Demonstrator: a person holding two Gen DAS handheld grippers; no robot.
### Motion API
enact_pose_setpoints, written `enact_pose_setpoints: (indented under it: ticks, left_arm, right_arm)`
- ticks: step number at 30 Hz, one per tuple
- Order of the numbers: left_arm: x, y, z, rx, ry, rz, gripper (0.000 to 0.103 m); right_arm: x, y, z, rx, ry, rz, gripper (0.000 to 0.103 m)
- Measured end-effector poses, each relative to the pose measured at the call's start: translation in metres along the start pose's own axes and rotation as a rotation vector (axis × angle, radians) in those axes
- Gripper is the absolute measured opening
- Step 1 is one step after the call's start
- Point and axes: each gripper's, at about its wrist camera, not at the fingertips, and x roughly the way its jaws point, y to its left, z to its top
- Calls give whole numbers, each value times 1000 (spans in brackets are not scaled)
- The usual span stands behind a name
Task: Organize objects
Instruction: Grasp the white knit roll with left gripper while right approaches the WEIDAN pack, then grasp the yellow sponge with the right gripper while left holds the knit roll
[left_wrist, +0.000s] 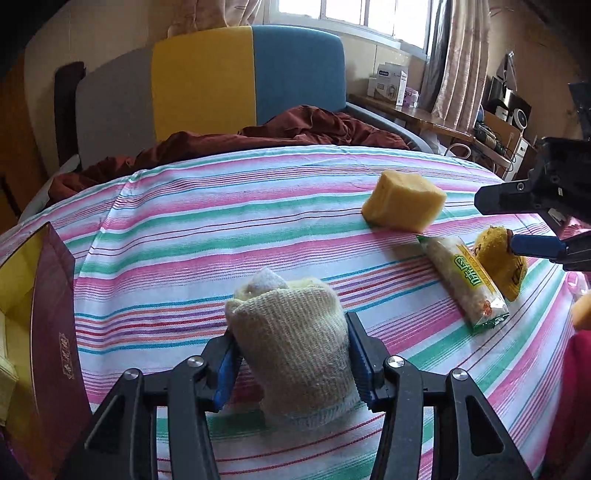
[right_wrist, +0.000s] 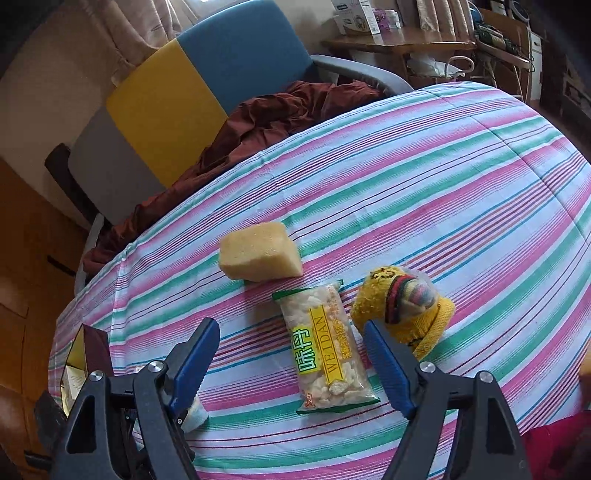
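Left wrist: left hand-held gripper (left_wrist: 291, 363) clamps cream sock roll (left_wrist: 291, 347).

Window (left_wrist: 354, 14) daylight, soft shadows, fisheye-dark corners.

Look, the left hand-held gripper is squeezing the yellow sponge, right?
Not quite. The left hand-held gripper is squeezing the cream rolled sock, as the left wrist view shows. The yellow sponge lies untouched farther back on the striped cloth.
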Motion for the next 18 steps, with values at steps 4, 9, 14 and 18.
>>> enact_pose_setpoints:
  ticks: [4,9,14,18]
  left_arm:
    - [3,2,-1,-8,-3,-13,53]
    - [7,-2,-3,6,12,-31,52]
    - [7,0,-4,-5,12,-47,52]
    - [7,1,-4,-9,10,-54,53]
  right_arm:
    - [9,8,0,-35,30,-25,81]
    - [22,23,8,-102,57,-73,83]
    - [39,41,29,-174,32,-143,85]
    - [57,46,44,-187,34,-164,85]
